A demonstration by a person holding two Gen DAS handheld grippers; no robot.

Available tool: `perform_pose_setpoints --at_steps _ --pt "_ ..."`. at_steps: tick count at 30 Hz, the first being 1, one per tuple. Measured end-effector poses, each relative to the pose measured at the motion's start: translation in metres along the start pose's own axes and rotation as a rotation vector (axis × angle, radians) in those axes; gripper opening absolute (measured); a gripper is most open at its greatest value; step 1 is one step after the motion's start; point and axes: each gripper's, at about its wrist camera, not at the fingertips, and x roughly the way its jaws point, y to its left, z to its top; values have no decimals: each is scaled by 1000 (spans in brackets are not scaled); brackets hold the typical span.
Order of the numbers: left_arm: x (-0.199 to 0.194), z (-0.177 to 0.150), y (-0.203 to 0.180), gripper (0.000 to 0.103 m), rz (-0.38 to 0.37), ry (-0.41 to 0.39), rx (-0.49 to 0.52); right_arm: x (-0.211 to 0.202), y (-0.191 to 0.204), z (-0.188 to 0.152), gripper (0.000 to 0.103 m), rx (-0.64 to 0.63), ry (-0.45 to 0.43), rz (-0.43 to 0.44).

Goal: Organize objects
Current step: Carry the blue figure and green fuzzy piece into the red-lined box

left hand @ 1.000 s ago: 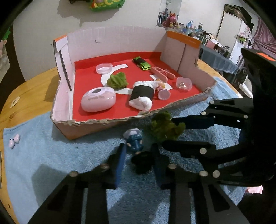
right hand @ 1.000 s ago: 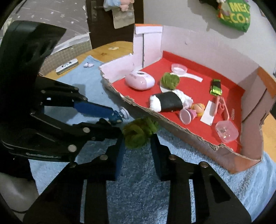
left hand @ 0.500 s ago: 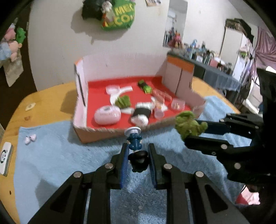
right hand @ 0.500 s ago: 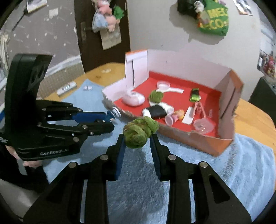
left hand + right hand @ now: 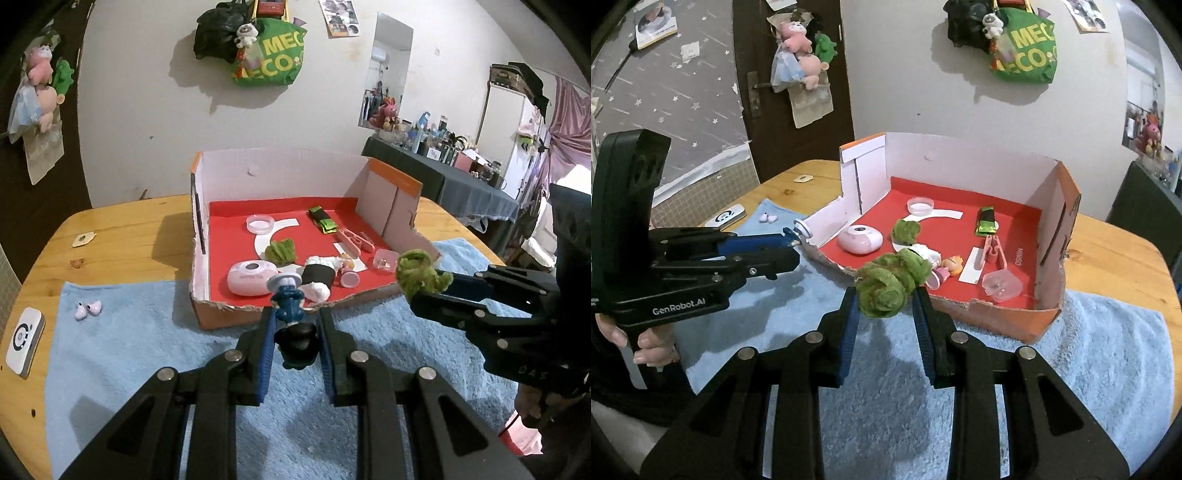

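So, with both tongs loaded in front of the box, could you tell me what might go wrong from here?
The left tongs pinch the blue figurine only low on its body, so it could tip out. The green fuzzy toy in the right tongs may snag the torn front wall of the cardboard box.

Both toys are up off the blue towel (image 5: 147, 354) now. The left gripper (image 5: 295, 332) lifted the little blue figure (image 5: 290, 295) to the frame's middle. The right gripper (image 5: 884, 306) lifted the green fuzzy toy (image 5: 890, 280), and the box (image 5: 1049, 317) looks farther away.
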Motion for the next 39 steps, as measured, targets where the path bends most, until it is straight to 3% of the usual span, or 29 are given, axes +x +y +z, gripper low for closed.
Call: perform_pose_setpoints --at_steps 7,15,21,34,39 --pt "25 40 8 23 10 29 17 26 -23 37 28 25 56 -4" --pt "97 90 27 23 60 180 47 94 -61 82 28 49 238 -3" --pt "134 97 39 23 69 292 32 134 -76 91 28 43 360 -27" --pt "167 91 54 23 93 404 30 163 -76 86 28 3 473 -46" --pt "169 87 54 23 99 413 38 166 -77 82 28 1 501 -49"
